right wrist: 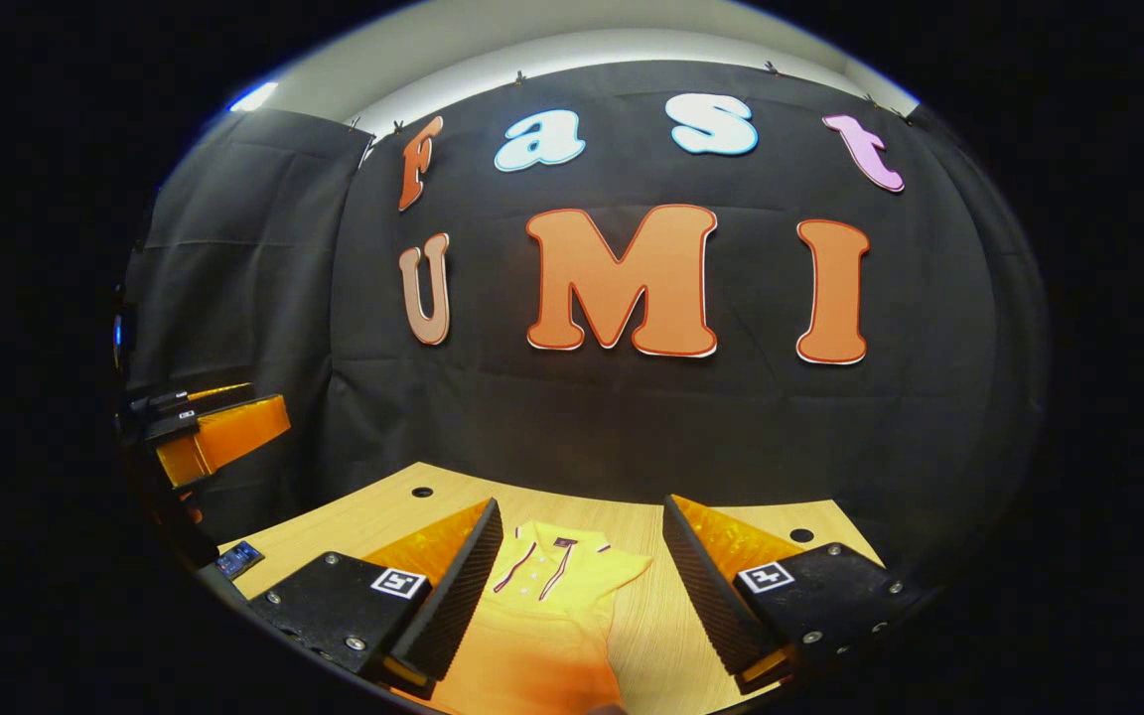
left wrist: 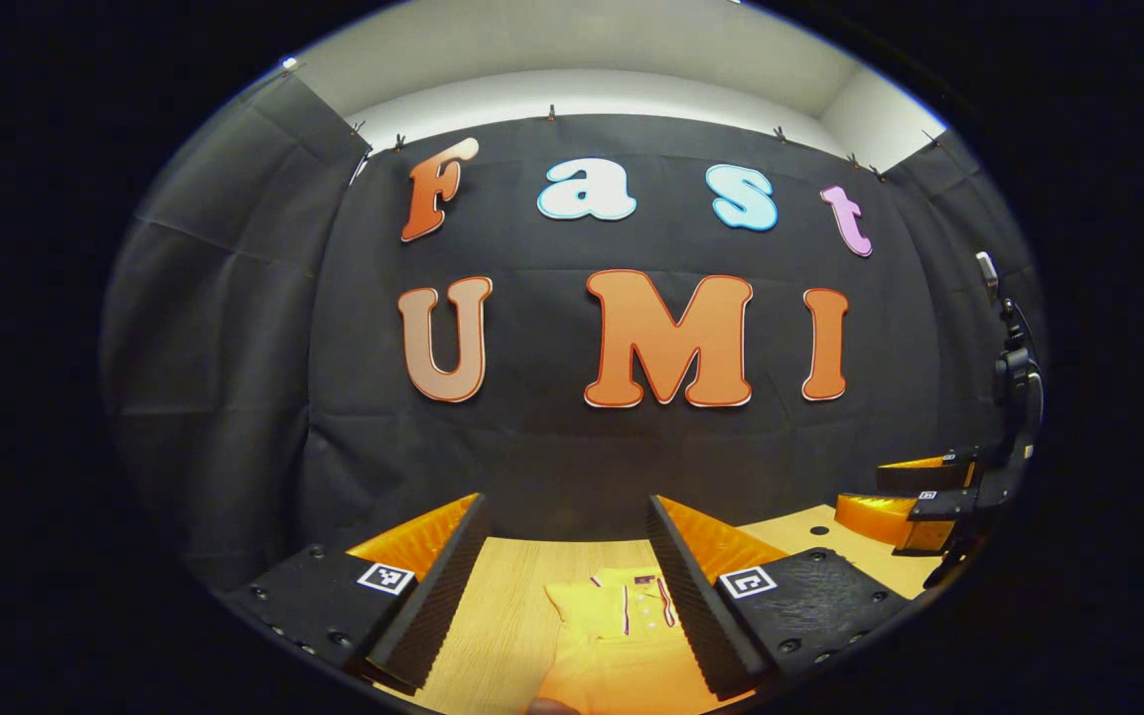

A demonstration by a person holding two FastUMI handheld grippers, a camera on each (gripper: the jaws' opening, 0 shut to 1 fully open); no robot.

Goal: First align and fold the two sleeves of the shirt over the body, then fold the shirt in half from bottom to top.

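While raised above the shirt (right wrist: 552, 596), both tongs (left wrist: 567, 581) (right wrist: 577, 586) level, agape

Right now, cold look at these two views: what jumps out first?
A yellow shirt lies flat on the wooden table, collar toward the wall, framed between the right tongs, whose fingers stand wide apart. The left tongs, also open, hang over the same shirt, with the other tongs off to the right edge of that view.
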